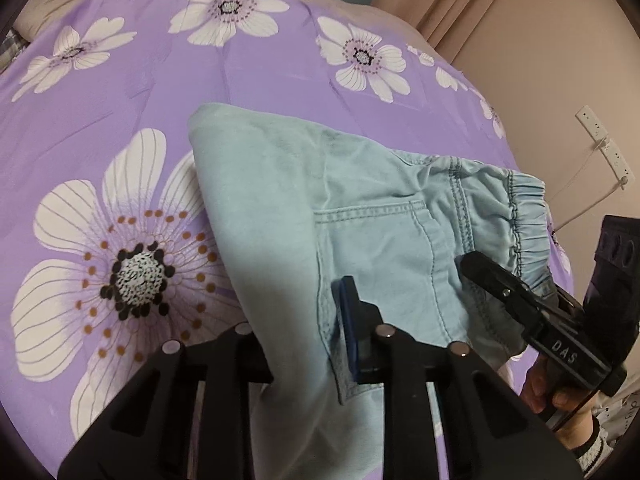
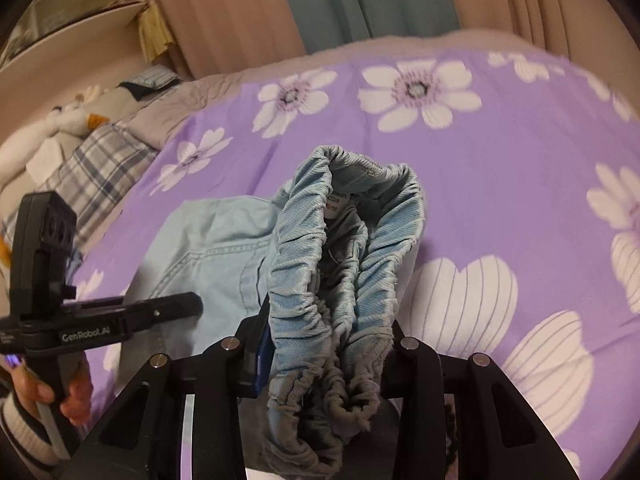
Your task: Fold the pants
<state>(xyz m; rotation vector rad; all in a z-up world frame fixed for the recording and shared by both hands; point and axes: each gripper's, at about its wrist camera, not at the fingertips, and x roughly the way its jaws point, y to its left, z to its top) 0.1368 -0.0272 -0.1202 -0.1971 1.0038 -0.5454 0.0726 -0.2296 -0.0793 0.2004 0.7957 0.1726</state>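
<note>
Pants (image 1: 304, 208), light blue denim with an elastic waistband (image 2: 340, 248), are half lifted off the purple floral bedspread (image 1: 120, 92), near edge of the bed. My left gripper (image 1: 308, 344) has its jaws pinched on the denim just below the back pocket (image 1: 372, 232); cloth fills the gap between its fingers, so that's a grip on fabric. My right gripper (image 2: 324, 364) is clamped on the bunched waistband, which balloons up in front of its camera with the size label (image 2: 338, 202) showing inside. I judge both grips sit along the waist end so I can raise that end and carry it over for a fold; two holds keep the top edge from sagging.

Orientation: waistband lies to the right in the left wrist view, the smooth folded part runs away left and far, up to a rounded corner near the big flower (image 1: 136, 272). Long axis roughly left-right across the bed, tilted far-left. Leg ends aren't in view, can't say where the hems lie.
</note>
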